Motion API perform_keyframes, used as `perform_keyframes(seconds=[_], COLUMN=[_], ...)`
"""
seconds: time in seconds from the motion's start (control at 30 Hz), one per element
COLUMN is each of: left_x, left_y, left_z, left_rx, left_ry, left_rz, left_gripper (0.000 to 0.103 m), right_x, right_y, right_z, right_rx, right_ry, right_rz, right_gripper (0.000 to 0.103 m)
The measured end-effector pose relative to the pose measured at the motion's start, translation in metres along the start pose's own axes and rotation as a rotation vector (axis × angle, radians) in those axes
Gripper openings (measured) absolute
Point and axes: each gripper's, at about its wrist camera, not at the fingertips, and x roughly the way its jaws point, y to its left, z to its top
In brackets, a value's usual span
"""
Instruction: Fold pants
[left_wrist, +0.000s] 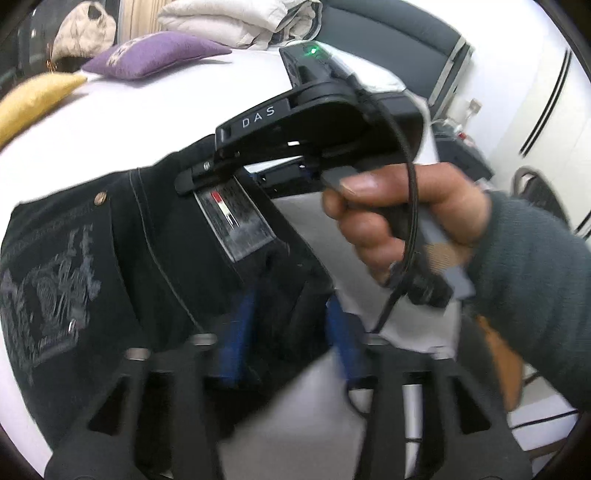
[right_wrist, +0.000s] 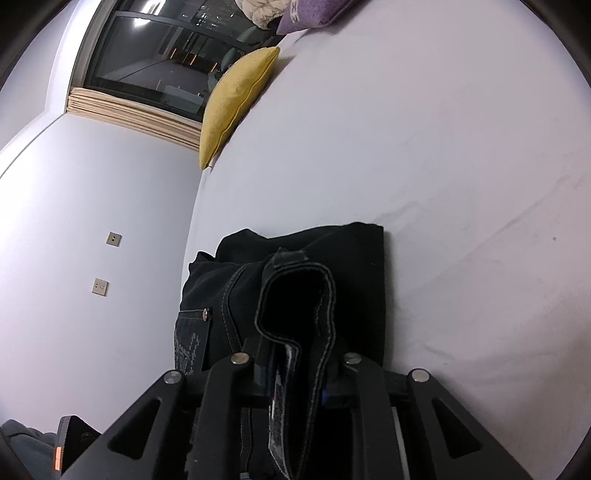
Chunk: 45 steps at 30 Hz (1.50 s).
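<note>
1. The black denim pants with the grey printed back pocket lie bunched on the white bed sheet, waist end lifted.
2. Left gripper pinches the waistband; right gripper is clamped on it too, near the sewn label.
3. Denim looks heavy and stiffish, so it won't slip much. I'd grab thick seams.

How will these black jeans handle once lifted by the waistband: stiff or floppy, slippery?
The black jeans probably drape rather than hold shape: the clamped waistband curls into a loop. The thick stitched denim looks fairly heavy, so unheld parts would likely sag. Slipping seems unlikely; both the right gripper and left gripper pinch bulky seams.
</note>
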Motion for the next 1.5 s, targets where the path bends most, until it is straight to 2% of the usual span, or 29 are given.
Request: perform_keyframes(seconds=[0.07,0.17,0.23,0.27,0.4,0.43,0.5,0.57,0.6,0.63,0.67,0.7,0.73,0.8,0.87,0.9,0.93,1.0,1.07,1.17,1.23,1.37,1.4,1.47,1.5], left_x=[-0.023,-0.054,-0.071,-0.077,-0.093,-0.093,-0.082,-0.067,-0.059,-0.053,-0.050,-0.049,-0.049,-0.046,-0.054,-0.064,-0.072,-0.081,-0.078,-0.062,-0.046,-0.034,-0.029,-0.025,-0.028], left_y=[0.001,0.017,0.038,0.054,0.102,0.108,0.119,0.132,0.133,0.133,0.131,0.129,0.126,0.120,0.117,0.120,0.123,0.134,0.144,0.154,0.149,0.141,0.138,0.132,0.129], left_z=[-0.003,-0.002,-0.001,0.000,-0.002,-0.003,-0.005,-0.006,-0.010,-0.012,-0.014,-0.015,-0.016,-0.013,-0.014,-0.013,-0.011,-0.005,-0.002,-0.001,-0.004,-0.013,-0.015,-0.017,-0.016], left_rx=[-0.003,-0.037,-0.072,-0.100,-0.175,-0.169,-0.163,-0.177,-0.178,-0.171,-0.166,-0.162,-0.158,-0.148,-0.152,-0.166,-0.175,-0.184,-0.195,-0.207,-0.209,-0.153,-0.135,-0.117,-0.114], left_ry=[-0.031,-0.074,-0.110,-0.121,-0.158,-0.160,-0.130,-0.091,-0.069,-0.059,-0.061,-0.067,-0.069,-0.059,-0.082,-0.122,-0.150,-0.185,-0.172,-0.138,-0.102,-0.096,-0.082,-0.080,-0.079], left_rz=[-0.023,-0.015,0.021,0.050,0.115,0.130,0.151,0.149,0.162,0.171,0.173,0.168,0.151,0.094,0.084,0.080,0.077,0.102,0.114,0.133,0.151,0.203,0.212,0.212,0.200], left_gripper=[0.059,0.059,0.059,0.059,0.059,0.059,0.059,0.059,0.059,0.059,0.059,0.059,0.059,0.059,0.059,0.059,0.059,0.059,0.059,0.059,0.059,0.059,0.059,0.060,0.060], right_x=[-0.007,-0.030,-0.050,-0.058,-0.082,-0.079,-0.066,-0.045,-0.031,-0.027,-0.026,-0.032,-0.039,-0.050,-0.062,-0.066,-0.075,-0.091,-0.096,-0.073,-0.049,-0.016,-0.015,-0.031,-0.040], right_y=[0.004,0.012,0.020,0.024,0.054,0.062,0.068,0.064,0.051,0.043,0.031,0.017,0.005,-0.002,0.001,0.005,0.007,0.022,0.041,0.061,0.060,0.037,0.024,0.010,0.003], right_z=[0.002,0.005,0.003,0.001,-0.031,-0.045,-0.068,-0.089,-0.102,-0.108,-0.114,-0.118,-0.120,-0.121,-0.118,-0.116,-0.113,-0.102,-0.087,-0.063,-0.063,-0.099,-0.109,-0.121,-0.123], right_rx=[0.005,0.009,0.010,0.009,-0.046,-0.066,-0.082,-0.076,-0.045,-0.027,-0.001,0.037,0.090,0.103,0.093,0.084,0.072,0.047,0.002,-0.048,-0.037,0.011,0.037,0.073,0.097], right_ry=[-0.019,-0.101,-0.156,-0.171,-0.216,-0.195,-0.146,-0.076,-0.034,-0.023,-0.034,-0.066,-0.082,-0.103,-0.105,-0.112,-0.132,-0.188,-0.223,-0.199,-0.129,0.002,-0.009,-0.056,-0.070], right_rz=[-0.015,-0.077,-0.126,-0.123,0.038,0.084,0.100,0.067,0.001,-0.023,-0.034,-0.028,-0.028,-0.063,-0.117,-0.144,-0.169,-0.113,-0.056,0.017,0.006,-0.048,-0.023,0.021,0.030], right_gripper=[0.043,0.060,0.062,0.062,0.062,0.062,0.062,0.062,0.062,0.050,0.028,0.016,0.000,0.000,0.003,0.007,0.020,0.025,0.032,0.040,0.040,0.039,0.035,0.017,0.016])
